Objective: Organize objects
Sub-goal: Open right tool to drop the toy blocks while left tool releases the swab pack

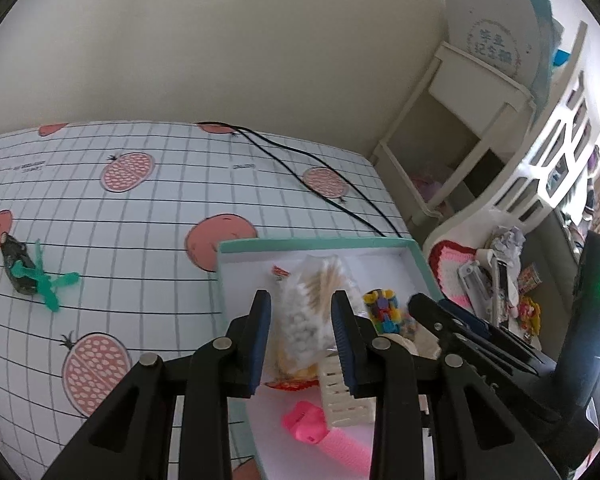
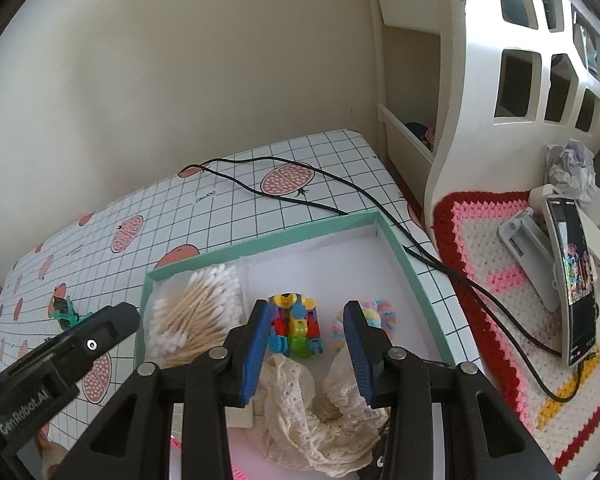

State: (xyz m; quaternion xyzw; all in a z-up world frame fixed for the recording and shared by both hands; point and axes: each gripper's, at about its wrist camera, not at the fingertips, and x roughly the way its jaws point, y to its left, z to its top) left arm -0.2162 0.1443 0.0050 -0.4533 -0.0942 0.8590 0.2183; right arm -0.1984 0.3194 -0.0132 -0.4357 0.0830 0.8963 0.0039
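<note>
Left wrist view. The left gripper (image 1: 302,338) occupies the lower centre of the frame with its blue-padded fingers (image 1: 260,336) apart; nothing is clamped between them. Beyond the gap lies a clear bag of cotton swabs (image 1: 312,304), inside a shallow teal-rimmed box (image 1: 316,243) that fills the lower centre right. The box also contains a multicoloured block toy (image 1: 384,306) to the right of the bag, a cream slotted plastic piece (image 1: 342,396) and a pink comb (image 1: 332,438) at the bottom. The box sits on a grid-pattern tablecloth (image 1: 120,208) printed with red fruit. At centre left of the frame, well apart from the box, a dark object with a green plastic piece (image 1: 32,274) lies on the cloth. A black cable (image 1: 300,160) runs across the cloth toward the box's far right corner. The right gripper (image 1: 452,322) enters from the lower right; its opening cannot be judged here.

Right wrist view. The right gripper (image 2: 306,344) is at lower centre, fingers apart and holding nothing. Directly below them lies a cream lace cloth (image 2: 300,408), inside the box (image 2: 396,248). The block toy (image 2: 296,322) shows between the fingers; a pastel fuzzy item (image 2: 376,316) is just right of it. The swabs (image 2: 196,312) occupy the left compartment. A phone (image 2: 576,280) on a stand rests on a crocheted mat (image 2: 484,248) at right.
</note>
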